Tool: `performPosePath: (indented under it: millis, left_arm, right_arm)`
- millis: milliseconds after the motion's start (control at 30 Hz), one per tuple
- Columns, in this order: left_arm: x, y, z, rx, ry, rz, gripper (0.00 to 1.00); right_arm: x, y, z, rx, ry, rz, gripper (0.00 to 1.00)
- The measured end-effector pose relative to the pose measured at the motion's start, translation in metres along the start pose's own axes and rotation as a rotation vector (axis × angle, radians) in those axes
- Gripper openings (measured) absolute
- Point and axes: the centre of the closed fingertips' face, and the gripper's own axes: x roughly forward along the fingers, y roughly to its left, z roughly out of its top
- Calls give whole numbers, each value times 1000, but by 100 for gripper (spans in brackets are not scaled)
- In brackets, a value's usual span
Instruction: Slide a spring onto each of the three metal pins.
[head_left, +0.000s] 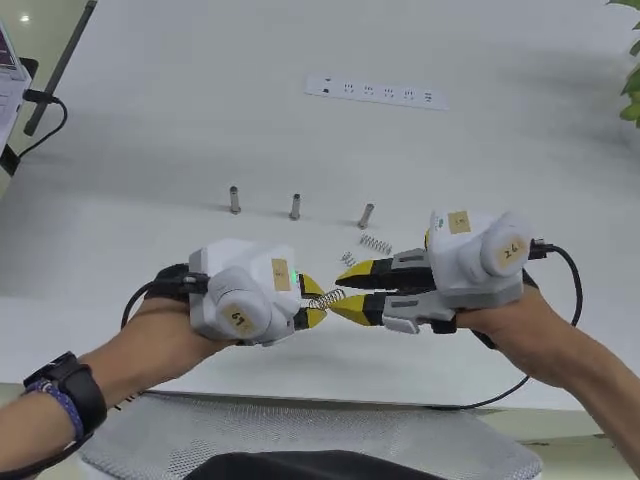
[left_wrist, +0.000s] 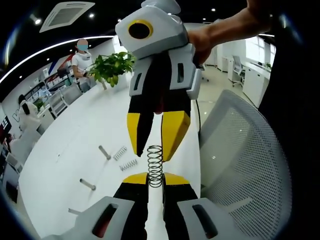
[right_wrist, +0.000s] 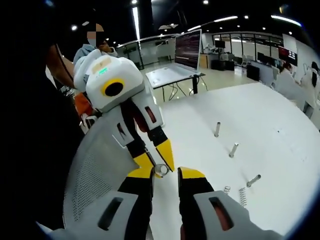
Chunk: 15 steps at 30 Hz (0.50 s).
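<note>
Mesh chair back (head_left: 300, 440) sits nearest, tucked against the near edge of the white tabletop (head_left: 150, 130). Just above that edge the person holds the two tools tip to tip, clear of the surface. The left tongs (head_left: 314, 301) are pinched together on one end of a small coil spring (head_left: 326, 297). In the left gripper view the spring stands straight out from between those closed yellow tips.

The right tongs (head_left: 342, 290) face them from the other side, parted a fair way. The free end of the spring reaches into the gap between their tips, and as far as I can see they are not squeezing it. In the right gripper view the coil shows end-on as a little ring beside one of the tips.

Further out, two loose springs (head_left: 375, 243) lie close together on the tabletop. Just beyond them three metal pins (head_left: 295, 207) stand in a row, bare. The left two are upright and the right-hand one looks tilted. Well past the pins a white power strip (head_left: 375, 92) lies flat, and plant leaves (head_left: 632, 60) show at the far right corner.
</note>
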Motion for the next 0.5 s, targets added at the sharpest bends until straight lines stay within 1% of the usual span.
performPosePath:
  millis: [33, 200, 500]
  left_arm:
    - [0, 0, 1, -1, -1, -1, 2]
    - [1, -1, 1, 5, -2, -3, 2]
    - [1, -2, 4, 14, -5, -11, 2]
  right_arm:
    - [0, 0, 0, -27, 16, 3, 17]
    - [0, 2, 1, -83, 54, 15, 17]
    - [6, 7, -5, -168, 123, 43, 16]
